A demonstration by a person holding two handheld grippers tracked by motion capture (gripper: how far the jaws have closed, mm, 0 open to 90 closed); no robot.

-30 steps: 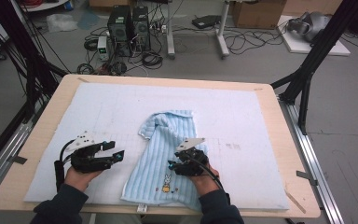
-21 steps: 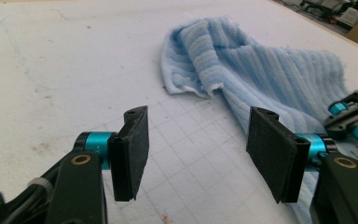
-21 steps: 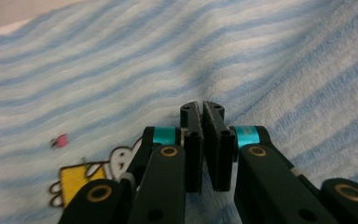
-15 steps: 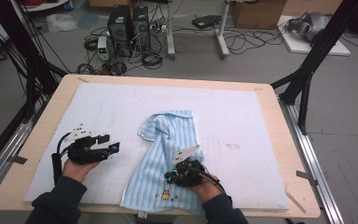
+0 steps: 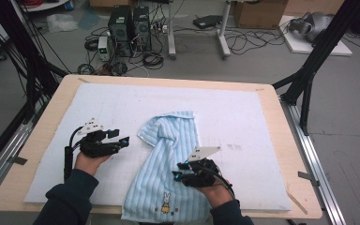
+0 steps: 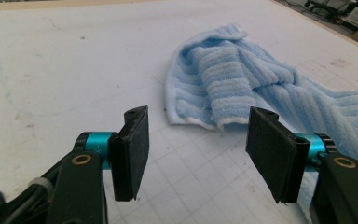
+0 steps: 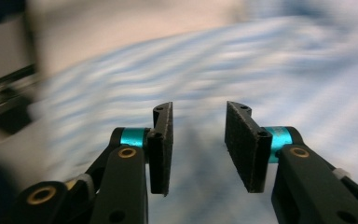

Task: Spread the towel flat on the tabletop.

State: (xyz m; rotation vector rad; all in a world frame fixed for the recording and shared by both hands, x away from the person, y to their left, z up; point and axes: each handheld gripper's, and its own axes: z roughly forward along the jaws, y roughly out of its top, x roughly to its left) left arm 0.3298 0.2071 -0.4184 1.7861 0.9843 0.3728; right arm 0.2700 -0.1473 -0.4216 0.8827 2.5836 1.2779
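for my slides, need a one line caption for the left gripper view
Open left gripper above the white mat, facing the rumpled end of a light blue striped towel.

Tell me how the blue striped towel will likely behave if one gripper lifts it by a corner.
The towel probably drapes limp: it already lies twisted and folded on the white mat. Its ribbed terry pile likely grips the pads rather than slipping. It looks light.

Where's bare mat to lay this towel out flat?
Widest bare patch: right of the towel, out to the mat's right edge. Also the far strip beyond its bunched end. Crowded: the near middle, where the right gripper hovers over the towel.
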